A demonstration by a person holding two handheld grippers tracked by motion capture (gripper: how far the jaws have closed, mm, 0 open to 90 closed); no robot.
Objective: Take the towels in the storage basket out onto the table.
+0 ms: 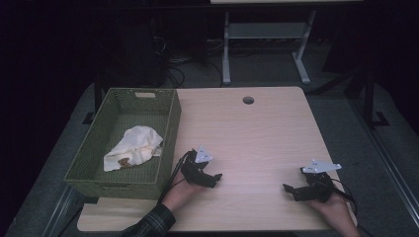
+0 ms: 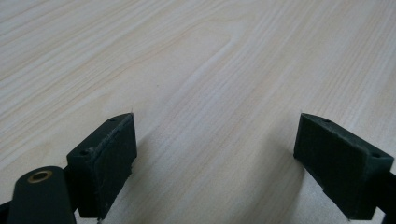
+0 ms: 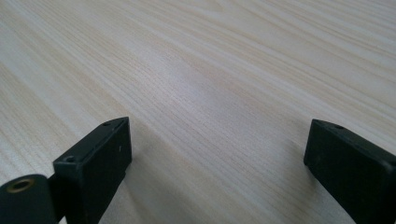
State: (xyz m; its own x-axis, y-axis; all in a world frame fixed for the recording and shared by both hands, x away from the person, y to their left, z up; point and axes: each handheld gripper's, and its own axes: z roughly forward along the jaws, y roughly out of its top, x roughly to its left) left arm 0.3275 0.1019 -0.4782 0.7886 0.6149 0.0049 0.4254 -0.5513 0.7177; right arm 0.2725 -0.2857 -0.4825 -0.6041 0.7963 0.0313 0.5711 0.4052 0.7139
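The white cloth lies crumpled in the green basket at the worktop's left edge, its long axis running from near-left to far-right. Both the left gripper and right gripper rest near the front edge, jaws wide apart and empty, the cloth well left of both.

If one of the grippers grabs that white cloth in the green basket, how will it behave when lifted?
The white cloth lies crumpled in soft folds, so it would probably hang limp and drape rather than hold its shape. It looks thin, so likely light. A brownish patch near its lower edge may be a stain or something on it; if loose, it might fall into the green basket.
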